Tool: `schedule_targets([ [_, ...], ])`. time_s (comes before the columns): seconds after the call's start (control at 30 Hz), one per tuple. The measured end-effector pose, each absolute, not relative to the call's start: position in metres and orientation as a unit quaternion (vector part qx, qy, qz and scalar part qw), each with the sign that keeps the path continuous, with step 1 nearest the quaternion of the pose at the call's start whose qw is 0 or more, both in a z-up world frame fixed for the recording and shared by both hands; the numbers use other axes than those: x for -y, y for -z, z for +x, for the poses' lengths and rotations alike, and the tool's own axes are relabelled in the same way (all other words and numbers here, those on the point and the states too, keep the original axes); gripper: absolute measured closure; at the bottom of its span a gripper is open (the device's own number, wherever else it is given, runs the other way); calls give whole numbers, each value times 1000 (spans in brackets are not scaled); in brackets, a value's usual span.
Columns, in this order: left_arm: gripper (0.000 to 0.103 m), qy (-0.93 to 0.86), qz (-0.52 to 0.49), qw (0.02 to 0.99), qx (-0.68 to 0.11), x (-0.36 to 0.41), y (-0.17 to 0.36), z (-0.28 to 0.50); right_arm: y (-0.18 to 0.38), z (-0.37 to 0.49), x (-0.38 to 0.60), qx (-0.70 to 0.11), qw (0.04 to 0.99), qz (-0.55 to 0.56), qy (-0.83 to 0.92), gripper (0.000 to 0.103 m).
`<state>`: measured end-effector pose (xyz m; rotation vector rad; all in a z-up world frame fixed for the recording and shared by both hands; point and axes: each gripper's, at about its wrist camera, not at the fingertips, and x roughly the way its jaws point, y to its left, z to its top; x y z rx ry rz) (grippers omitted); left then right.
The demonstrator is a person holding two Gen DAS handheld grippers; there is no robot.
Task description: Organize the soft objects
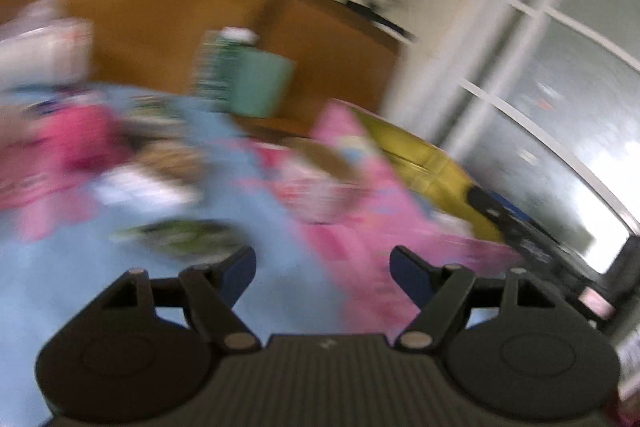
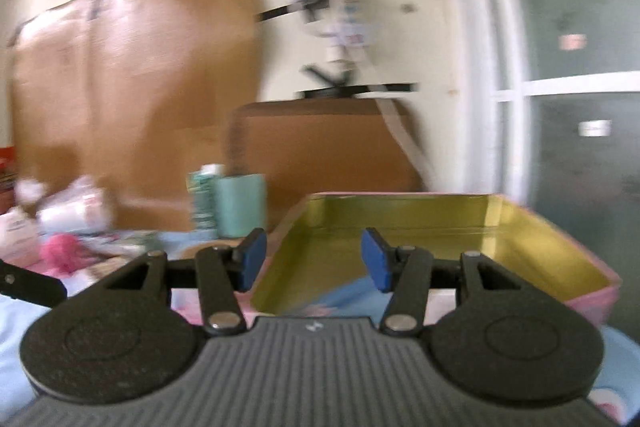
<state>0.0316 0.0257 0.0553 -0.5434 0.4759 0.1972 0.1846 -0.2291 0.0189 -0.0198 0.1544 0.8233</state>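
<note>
Both views are motion-blurred. My left gripper (image 1: pixel 322 263) is open and empty above a light blue sheet (image 1: pixel 48 287). A pink soft toy (image 1: pixel 80 139) lies at the left, with a brown-and-white soft item (image 1: pixel 160 171) and a green patterned one (image 1: pixel 184 235) beside it. A pink tin box with a gold inside (image 1: pixel 420 155) lies ahead right. My right gripper (image 2: pixel 314 259) is open and empty just in front of that box (image 2: pixel 400 227), which holds a blue-and-pink item (image 2: pixel 340 297). The pink toy (image 2: pixel 62 253) shows at far left.
Brown cardboard (image 2: pixel 132 87) covers the wall behind. A teal container (image 1: pixel 260 83) and a green patterned bottle (image 1: pixel 212 67) stand at the back. White bags (image 2: pixel 72 211) lie at the left. A white-framed glass door (image 2: pixel 560 87) is on the right.
</note>
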Motion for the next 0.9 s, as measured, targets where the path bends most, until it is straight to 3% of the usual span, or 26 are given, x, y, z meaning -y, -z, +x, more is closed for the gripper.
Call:
schedule_targets([
  [0.33, 29, -281, -300, 893, -184, -105, -26, -83, -8, 141, 113, -169, 814, -88, -548, 43],
  [0.4, 28, -278, -309, 894, -169, -106, -24, -88, -6, 136, 87, -181, 802, -106, -559, 28],
  [0.43, 27, -277, -310, 894, -167, -107, -25, -88, -5, 134, 74, -191, 796, -112, -563, 26],
  [0.77, 23, -272, -294, 899, -175, -106, -23, -82, 18, 150, -10, -278, 783, -136, -539, 21],
  [0.83, 23, -269, -298, 899, -173, -108, -23, -82, 22, 147, -15, -267, 787, -144, -537, 29],
  [0.9, 23, -265, -303, 899, -170, -111, -22, -84, 22, 144, -14, -254, 789, -150, -539, 52],
])
